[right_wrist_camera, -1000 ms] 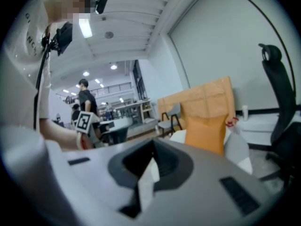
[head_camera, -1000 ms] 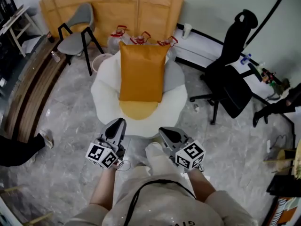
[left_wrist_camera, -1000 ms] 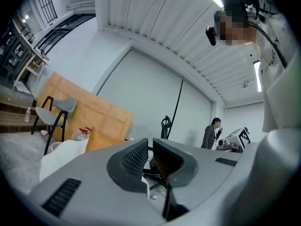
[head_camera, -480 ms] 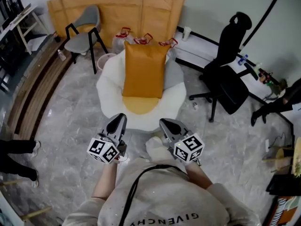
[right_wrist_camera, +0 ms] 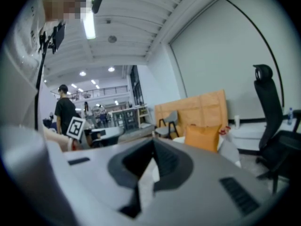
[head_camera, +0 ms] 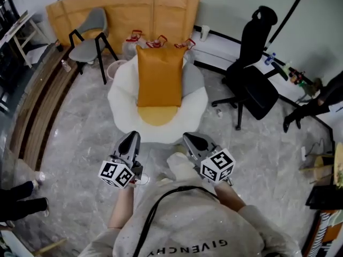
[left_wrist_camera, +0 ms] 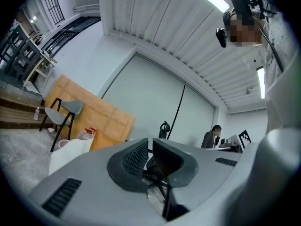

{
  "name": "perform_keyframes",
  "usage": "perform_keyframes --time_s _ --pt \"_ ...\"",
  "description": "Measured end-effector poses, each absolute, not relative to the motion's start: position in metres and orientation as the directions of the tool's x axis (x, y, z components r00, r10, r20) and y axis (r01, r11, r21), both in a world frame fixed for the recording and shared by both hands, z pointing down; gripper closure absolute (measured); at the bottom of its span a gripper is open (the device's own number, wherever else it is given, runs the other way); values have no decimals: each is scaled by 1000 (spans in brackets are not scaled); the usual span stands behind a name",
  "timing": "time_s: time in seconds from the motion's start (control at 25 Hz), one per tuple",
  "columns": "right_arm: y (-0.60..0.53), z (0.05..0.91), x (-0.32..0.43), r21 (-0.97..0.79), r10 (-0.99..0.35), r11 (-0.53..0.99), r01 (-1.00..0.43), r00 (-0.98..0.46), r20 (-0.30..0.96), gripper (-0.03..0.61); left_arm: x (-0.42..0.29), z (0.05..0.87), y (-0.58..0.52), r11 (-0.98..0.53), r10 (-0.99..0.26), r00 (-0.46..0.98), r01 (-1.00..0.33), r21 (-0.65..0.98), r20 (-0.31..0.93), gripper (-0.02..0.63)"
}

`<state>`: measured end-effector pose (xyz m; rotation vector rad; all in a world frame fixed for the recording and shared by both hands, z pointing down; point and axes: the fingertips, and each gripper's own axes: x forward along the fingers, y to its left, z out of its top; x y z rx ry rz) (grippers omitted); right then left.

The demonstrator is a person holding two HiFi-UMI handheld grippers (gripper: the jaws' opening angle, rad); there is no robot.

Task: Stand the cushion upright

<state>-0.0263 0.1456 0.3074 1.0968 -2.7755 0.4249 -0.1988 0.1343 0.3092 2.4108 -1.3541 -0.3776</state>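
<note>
The orange cushion (head_camera: 158,76) stands upright against the back of a white, egg-shaped floor seat (head_camera: 120,106), above the seat's yellow middle patch (head_camera: 156,115). Both grippers are held close to the person's body, well short of the seat and touching nothing. My left gripper (head_camera: 131,138) has its jaws together with nothing between them. My right gripper (head_camera: 190,139) is shut and empty too. The right gripper view shows the cushion (right_wrist_camera: 203,138) beyond the closed jaws (right_wrist_camera: 153,149). In the left gripper view only an orange edge of the cushion (left_wrist_camera: 102,141) shows, left of the jaws (left_wrist_camera: 150,147).
A grey chair (head_camera: 88,39) and cardboard panels (head_camera: 123,9) stand behind the seat, with red-handled bottles (head_camera: 158,40) at its back. A black office chair (head_camera: 257,90) is at the right. Wooden steps (head_camera: 32,100) run along the left. A bystander's feet (head_camera: 19,208) are at lower left.
Both grippers have drawn back a little from the seat, still shut and empty. The cushion has stayed upright. The bystander's feet at the left have moved toward the picture's bottom.
</note>
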Motion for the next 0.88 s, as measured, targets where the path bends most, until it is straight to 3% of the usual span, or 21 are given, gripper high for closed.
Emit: perform_keyframes --time_s 0.88 --pt "126 306 -5 -250 -627 691 -678 -734 260 562 -177 302 121 -457 -863 506 -765 454 -16 558"
